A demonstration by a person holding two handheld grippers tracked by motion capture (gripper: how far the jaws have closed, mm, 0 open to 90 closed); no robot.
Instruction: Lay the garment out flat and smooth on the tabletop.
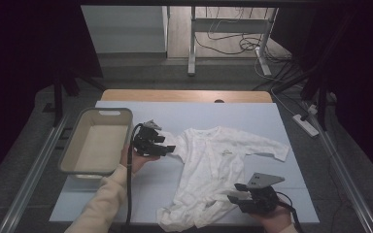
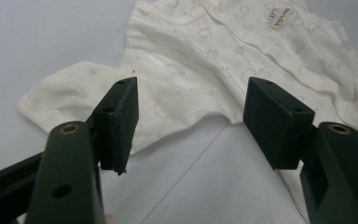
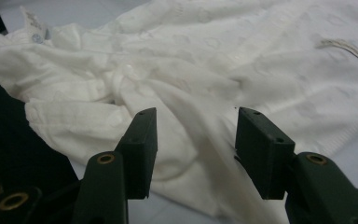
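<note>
A white baby garment [image 1: 213, 155] lies spread on the pale blue table top [image 1: 175, 116], sleeves out to both sides and its legs crumpled near the front edge. My left gripper [image 1: 170, 148] is open at the garment's left sleeve. In the left gripper view the jaws stand wide apart [image 2: 191, 86] just short of the sleeve and body [image 2: 223, 42], gripping nothing. My right gripper [image 1: 232, 192] is at the front right, pointing left at the bunched legs. Its jaws are open [image 3: 196, 114], with rumpled cloth [image 3: 121, 93] lying just beyond them.
A grey plastic basket [image 1: 70, 145] stands empty at the table's left side, close to my left hand. The table's front edge runs just below the crumpled legs. A power strip [image 1: 306, 125] lies on the floor at the right, and a desk frame [image 1: 192, 43] with cables stands behind.
</note>
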